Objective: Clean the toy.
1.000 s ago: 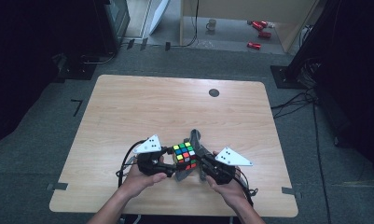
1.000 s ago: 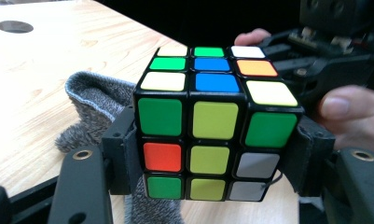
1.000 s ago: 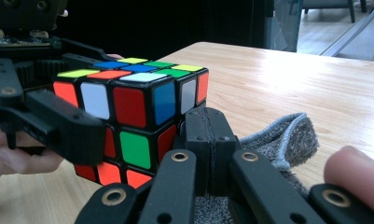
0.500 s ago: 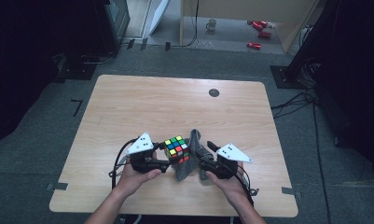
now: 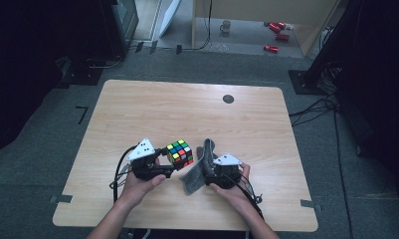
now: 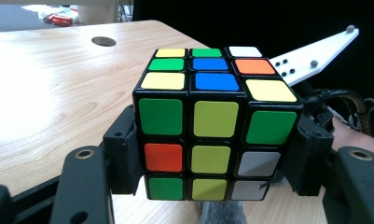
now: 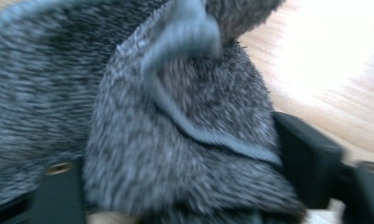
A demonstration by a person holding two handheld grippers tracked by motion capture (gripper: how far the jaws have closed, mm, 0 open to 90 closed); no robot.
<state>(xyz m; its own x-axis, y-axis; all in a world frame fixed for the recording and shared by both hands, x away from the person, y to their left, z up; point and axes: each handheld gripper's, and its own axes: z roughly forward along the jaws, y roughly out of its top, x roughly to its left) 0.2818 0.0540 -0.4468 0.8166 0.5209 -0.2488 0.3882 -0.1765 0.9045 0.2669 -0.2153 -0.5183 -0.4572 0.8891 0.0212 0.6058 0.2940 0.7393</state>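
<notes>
A scrambled Rubik's cube is held just above the wooden table, with my left gripper shut on it. In the left gripper view both black pads press the cube on its two sides. A grey fuzzy cloth lies bunched on the table right of the cube. My right gripper sits low at the cloth and its jaws have just been opening. The cloth still lies loosely between them and drapes over one jaw.
A dark round grommet sits near the table's far edge. Beyond the table, red cans and a mug lie on the floor. Dark equipment stands at the left and right. Cables trail from both grippers toward the near edge.
The left gripper carried the cube a little left and away from the cloth. The right gripper sank toward the table, its jaws opened, and the cloth slumped down.
</notes>
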